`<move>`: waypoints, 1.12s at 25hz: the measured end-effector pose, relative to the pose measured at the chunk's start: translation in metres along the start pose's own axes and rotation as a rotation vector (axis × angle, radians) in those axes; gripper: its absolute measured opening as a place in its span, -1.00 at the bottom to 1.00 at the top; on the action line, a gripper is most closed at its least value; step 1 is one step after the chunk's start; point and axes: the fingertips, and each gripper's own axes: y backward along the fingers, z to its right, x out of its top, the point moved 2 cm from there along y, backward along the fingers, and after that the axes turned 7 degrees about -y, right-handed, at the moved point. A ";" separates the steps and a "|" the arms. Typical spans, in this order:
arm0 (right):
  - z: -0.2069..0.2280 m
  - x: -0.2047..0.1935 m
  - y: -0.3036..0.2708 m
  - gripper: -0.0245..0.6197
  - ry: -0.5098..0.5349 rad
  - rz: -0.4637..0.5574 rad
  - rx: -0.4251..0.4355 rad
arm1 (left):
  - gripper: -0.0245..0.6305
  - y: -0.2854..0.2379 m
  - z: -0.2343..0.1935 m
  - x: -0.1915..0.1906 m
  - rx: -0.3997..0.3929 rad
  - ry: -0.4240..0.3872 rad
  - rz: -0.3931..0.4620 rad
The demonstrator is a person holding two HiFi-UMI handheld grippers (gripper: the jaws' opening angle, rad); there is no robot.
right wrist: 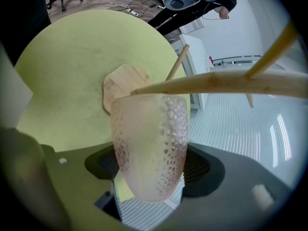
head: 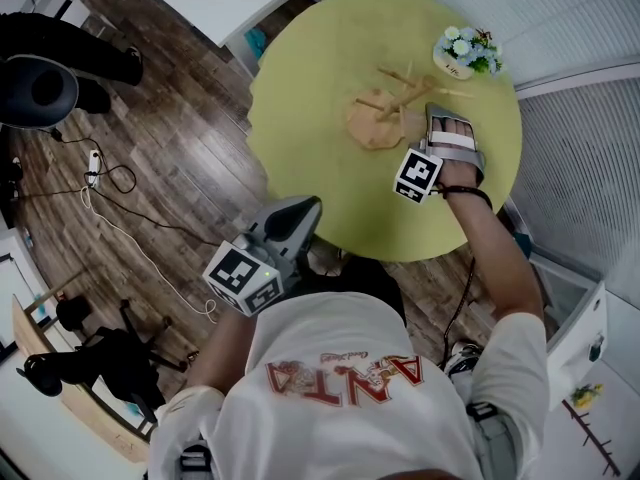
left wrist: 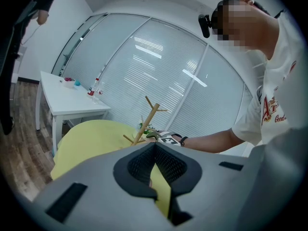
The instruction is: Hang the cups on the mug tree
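My right tongs [head: 445, 118] clamp a dimpled pink cup [right wrist: 149, 148] at a branch of the mug tree [head: 385, 108] on the yellow counter [head: 320, 158] — my left tongs [left wrist: 155, 147], closed and empty, hang beyond its edge.

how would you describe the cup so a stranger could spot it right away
On the round yellow table stands a wooden mug tree. The right gripper holds the cup close by a branch. It is frosted pink with a dimpled side, and it is the only cup in view.
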 end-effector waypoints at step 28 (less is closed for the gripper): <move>0.016 -0.015 0.062 0.16 -0.361 0.154 0.036 | -0.90 -0.007 0.004 0.014 -0.047 -0.021 0.009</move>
